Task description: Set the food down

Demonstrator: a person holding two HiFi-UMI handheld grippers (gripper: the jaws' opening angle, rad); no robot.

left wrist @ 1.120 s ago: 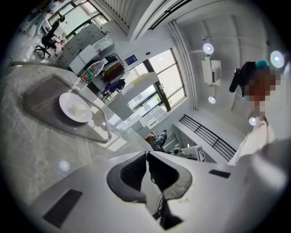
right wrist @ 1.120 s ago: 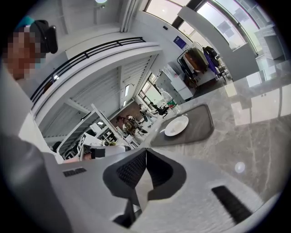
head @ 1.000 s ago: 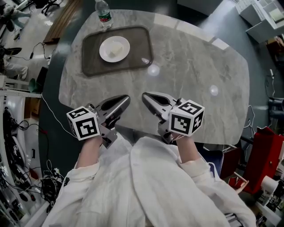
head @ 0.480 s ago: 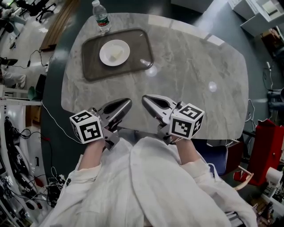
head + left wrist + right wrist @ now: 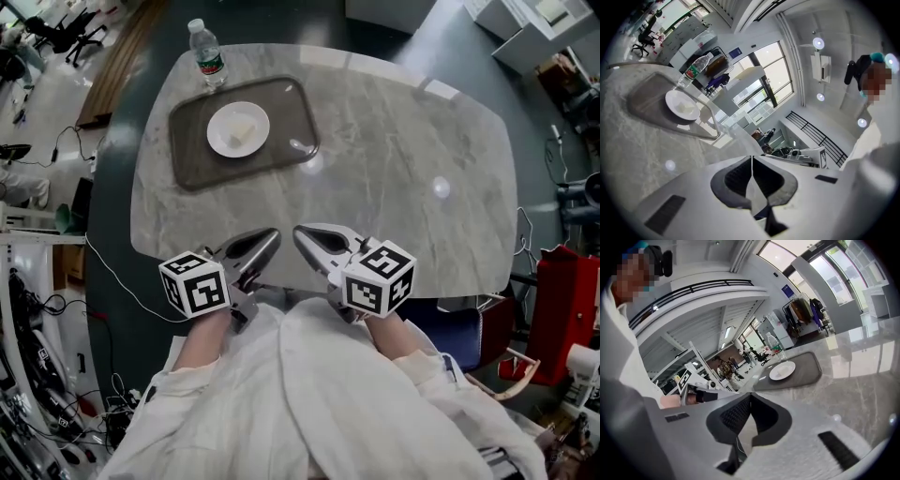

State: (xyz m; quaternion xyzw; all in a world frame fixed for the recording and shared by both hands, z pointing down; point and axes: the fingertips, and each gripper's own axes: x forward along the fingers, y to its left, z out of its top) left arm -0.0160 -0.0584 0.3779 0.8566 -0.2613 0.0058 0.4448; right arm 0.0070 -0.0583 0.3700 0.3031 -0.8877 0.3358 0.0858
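Marble table [image 5: 394, 169] in a busy workshop; one tray [image 5: 187, 164] at its far left corner.
One plate [image 5: 216, 137] on the tray carries one pale lump of food [image 5: 242, 129], beside one bottle [image 5: 206, 56] at the far edge. The food looks soft and light; I'd lift by the plate's rim, which is probably stiff, slick and breakable. The left gripper [image 5: 269, 237] and right gripper [image 5: 304, 234] hover at the near edge, jaws together, empty.
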